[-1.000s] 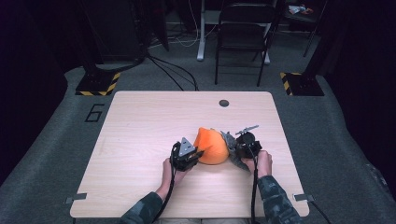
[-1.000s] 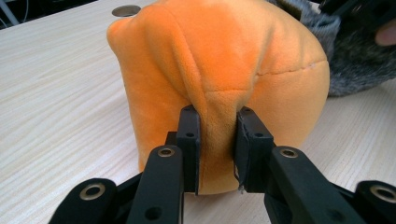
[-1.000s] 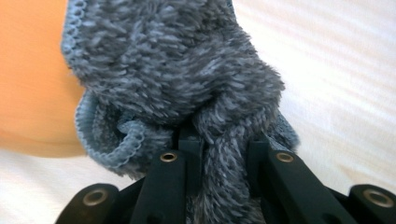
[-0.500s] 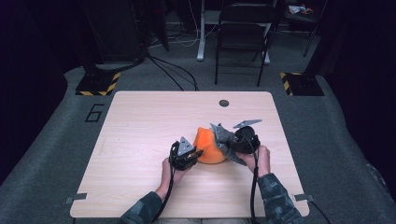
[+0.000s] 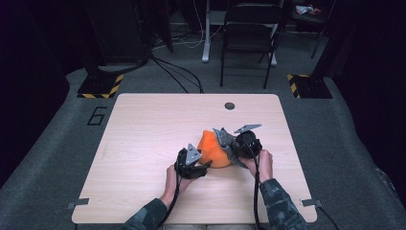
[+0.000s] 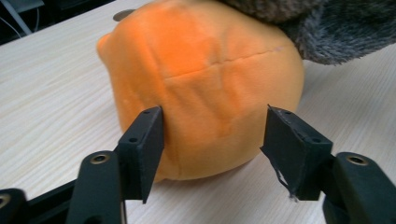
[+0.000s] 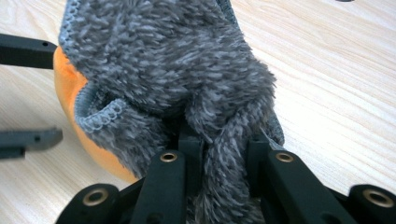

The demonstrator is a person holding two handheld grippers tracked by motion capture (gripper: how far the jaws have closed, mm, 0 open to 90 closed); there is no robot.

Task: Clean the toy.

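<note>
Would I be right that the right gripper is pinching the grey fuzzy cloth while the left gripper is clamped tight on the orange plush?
Not quite: the left gripper has let go. In the left gripper view its jaws, which have just been opening, stand around the orange plush without clamping it. The right gripper does pinch the grey fuzzy cloth.

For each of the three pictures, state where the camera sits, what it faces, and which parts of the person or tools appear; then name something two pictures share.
High view: above the person's side, looking forward and down on the pale wooden table; both forearms, left claw, right claw.
Left gripper view: on the left claw, facing the round orange plush cushion; jaws just opened, straddling it.
Right gripper view: on the right claw, shut on the grey fluffy cloth.
Shared: cushion and cloth appear in both gripper views.
</note>
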